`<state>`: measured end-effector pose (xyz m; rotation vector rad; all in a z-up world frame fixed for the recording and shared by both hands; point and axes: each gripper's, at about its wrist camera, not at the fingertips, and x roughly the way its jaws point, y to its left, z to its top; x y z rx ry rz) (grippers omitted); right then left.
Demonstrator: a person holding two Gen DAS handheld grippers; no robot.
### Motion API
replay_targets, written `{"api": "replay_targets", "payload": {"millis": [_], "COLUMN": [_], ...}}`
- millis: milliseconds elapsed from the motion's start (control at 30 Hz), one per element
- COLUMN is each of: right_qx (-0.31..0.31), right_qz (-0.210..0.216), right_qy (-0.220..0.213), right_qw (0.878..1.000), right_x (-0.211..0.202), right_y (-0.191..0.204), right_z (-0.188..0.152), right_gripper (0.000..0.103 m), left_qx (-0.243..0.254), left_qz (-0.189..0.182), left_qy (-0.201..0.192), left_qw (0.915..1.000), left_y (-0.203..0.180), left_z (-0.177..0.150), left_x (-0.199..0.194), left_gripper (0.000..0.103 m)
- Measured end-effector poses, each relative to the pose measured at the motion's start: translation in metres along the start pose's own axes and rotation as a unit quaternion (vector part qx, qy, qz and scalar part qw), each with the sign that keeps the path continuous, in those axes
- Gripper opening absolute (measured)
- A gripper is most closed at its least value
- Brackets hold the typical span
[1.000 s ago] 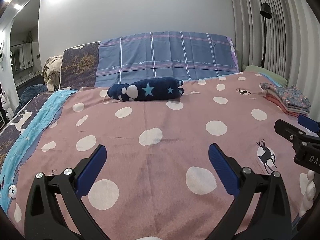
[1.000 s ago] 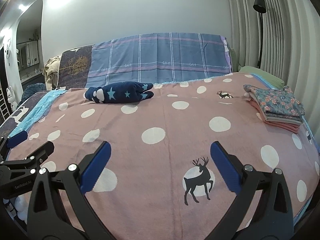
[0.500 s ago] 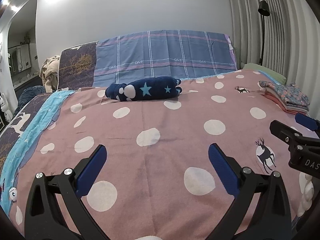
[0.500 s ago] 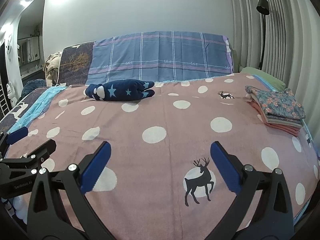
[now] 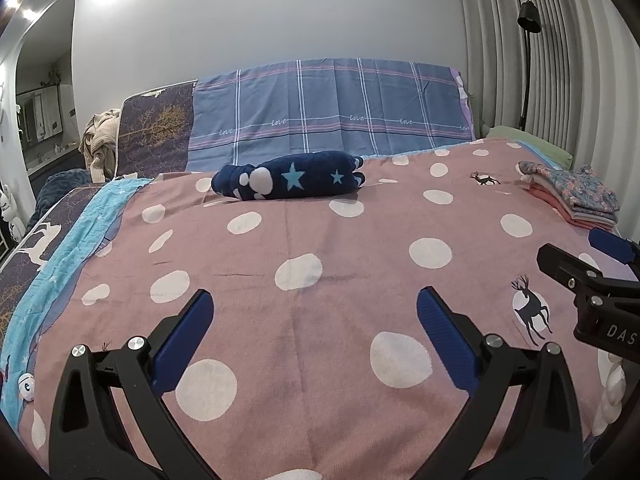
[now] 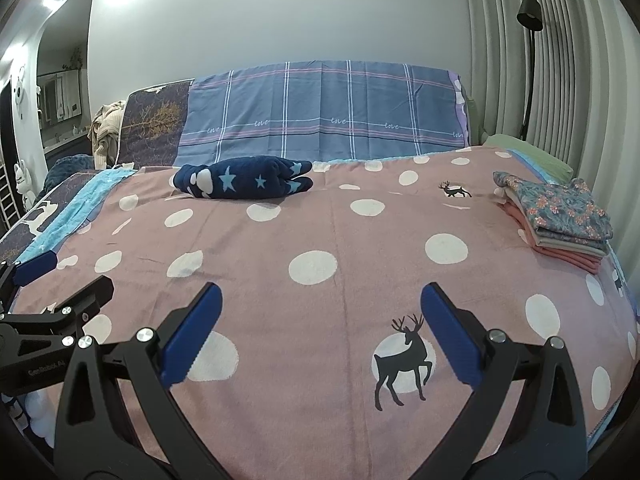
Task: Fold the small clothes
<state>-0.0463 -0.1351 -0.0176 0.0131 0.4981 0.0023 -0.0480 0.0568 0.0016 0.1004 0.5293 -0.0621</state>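
Two views. Left wrist: left gripper [image 5: 312, 304] wide, empty; navy star garment [image 5: 288, 176] far ahead, centred; advise straight reach, grip its near edge. Right wrist: right gripper [image 6: 320, 300] wide, empty; garment [image 6: 244, 178] ahead-left; folded stack [image 6: 556, 220] ahead-right, avoid.

The right gripper [image 5: 600, 264] pokes in from the side, cut off by the picture's edge, and its label shows only "DAS". Left of the plaid sheet [image 5: 332, 108], a beige pile of cloth [image 5: 98, 140] is half hidden behind a dark tree-print cushion [image 5: 158, 128]. Past that pile, the things on the shelf are too small to tell.
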Motion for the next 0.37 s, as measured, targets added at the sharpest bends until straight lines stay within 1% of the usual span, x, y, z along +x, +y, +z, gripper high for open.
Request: {"api": "replay_targets", "payload": {"millis": [367], "right_qx": [-0.003], "right_qz": [0.0], "right_qy": [0.001], "right_qw": [1.0], "right_x": [-0.0022], "right_y": [0.0014], "right_z": [-0.001], "right_gripper": [0.101], "left_qx": [0.0], "left_qz": [-0.001], "left_qy": [0.003], "left_qw": [1.0], "left_y": [-0.0004], "left_z": [-0.0009], "left_x": [-0.0004], "left_gripper": [0.102]}}
